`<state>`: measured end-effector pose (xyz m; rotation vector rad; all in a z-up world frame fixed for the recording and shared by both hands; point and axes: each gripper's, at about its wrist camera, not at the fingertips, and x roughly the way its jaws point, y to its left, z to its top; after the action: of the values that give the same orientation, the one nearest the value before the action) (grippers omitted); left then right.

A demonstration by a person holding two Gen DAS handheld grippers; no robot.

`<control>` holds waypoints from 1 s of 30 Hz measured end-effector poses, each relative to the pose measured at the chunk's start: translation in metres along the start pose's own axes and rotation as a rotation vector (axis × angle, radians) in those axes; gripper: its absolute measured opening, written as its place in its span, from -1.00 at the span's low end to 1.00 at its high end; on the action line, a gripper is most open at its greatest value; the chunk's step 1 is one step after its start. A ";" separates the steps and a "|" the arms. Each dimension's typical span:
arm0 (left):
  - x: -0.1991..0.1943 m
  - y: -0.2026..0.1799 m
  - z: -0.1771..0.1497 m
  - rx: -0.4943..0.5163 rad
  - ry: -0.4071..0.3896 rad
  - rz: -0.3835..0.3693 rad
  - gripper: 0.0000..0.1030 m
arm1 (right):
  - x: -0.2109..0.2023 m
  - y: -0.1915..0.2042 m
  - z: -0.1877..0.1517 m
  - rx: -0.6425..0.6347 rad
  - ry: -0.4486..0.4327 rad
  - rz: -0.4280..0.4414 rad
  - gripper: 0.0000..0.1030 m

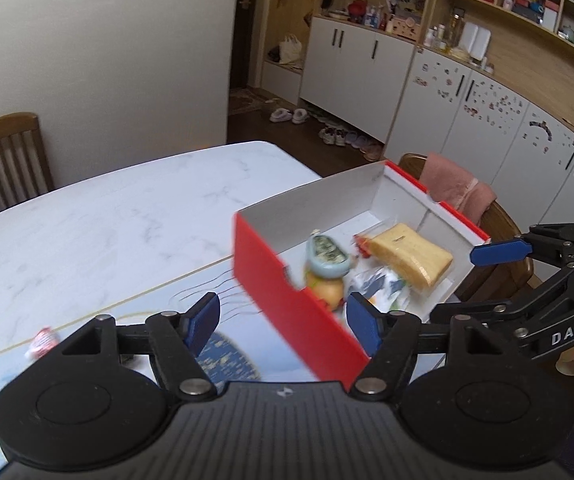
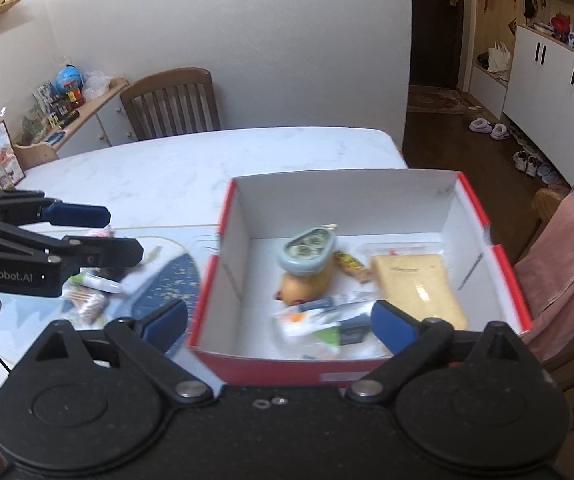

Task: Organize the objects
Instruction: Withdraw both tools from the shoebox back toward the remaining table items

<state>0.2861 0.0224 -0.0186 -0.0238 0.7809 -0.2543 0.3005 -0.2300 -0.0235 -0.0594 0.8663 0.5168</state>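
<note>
A red box (image 1: 287, 292) with a white inside sits on the table; it also shows in the right wrist view (image 2: 511, 272). In it lie a wrapped yellow sponge cake (image 2: 419, 284), a pale blue oval case (image 2: 307, 252) on top of a yellow toy (image 2: 303, 286), a small snack bar (image 2: 353, 268) and white packets (image 2: 315, 320). My left gripper (image 1: 283, 320) is open, its jaws astride the box's near red wall. My right gripper (image 2: 279, 320) is open over the box's near edge. The right gripper also shows in the left wrist view (image 1: 499, 252), open beside the box.
The white marble table (image 2: 175, 168) carries a blue patterned mat (image 2: 167, 284). Small packets (image 2: 91, 300) lie on the mat left of the box, and a red-white wrapped sweet (image 1: 41, 344) too. Wooden chairs (image 2: 171, 100) stand around; one holds a pink cloth (image 2: 567, 260).
</note>
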 end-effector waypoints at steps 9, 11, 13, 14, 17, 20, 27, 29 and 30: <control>-0.034 0.048 -0.039 -0.043 -0.017 0.074 0.58 | 0.008 0.061 -0.010 -0.050 0.009 0.011 0.99; -0.041 0.061 -0.047 -0.051 -0.015 0.091 0.58 | 0.012 0.075 -0.012 -0.059 0.017 0.021 0.99; -0.047 0.072 -0.055 -0.055 -0.016 0.102 0.58 | 0.016 0.088 -0.013 -0.069 0.026 0.025 0.99; -0.050 0.078 -0.060 -0.057 -0.016 0.106 0.58 | 0.017 0.094 -0.013 -0.073 0.030 0.028 0.99; -0.059 0.094 -0.071 -0.064 -0.015 0.117 0.58 | 0.022 0.112 -0.013 -0.082 0.037 0.039 0.99; -0.064 0.110 -0.081 -0.077 -0.006 0.128 0.59 | 0.027 0.128 -0.014 -0.091 0.044 0.045 0.99; -0.070 0.148 -0.099 -0.111 0.014 0.181 0.69 | 0.043 0.159 -0.012 -0.104 0.071 0.041 0.99; -0.070 0.160 -0.102 -0.119 0.016 0.185 0.87 | 0.049 0.165 -0.010 -0.096 0.081 0.041 0.99; -0.069 0.166 -0.104 -0.124 0.013 0.174 0.92 | 0.052 0.167 -0.008 -0.090 0.087 0.043 0.99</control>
<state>0.2021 0.2070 -0.0637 -0.0710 0.8055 -0.0409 0.2459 -0.0640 -0.0413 -0.1467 0.9303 0.5965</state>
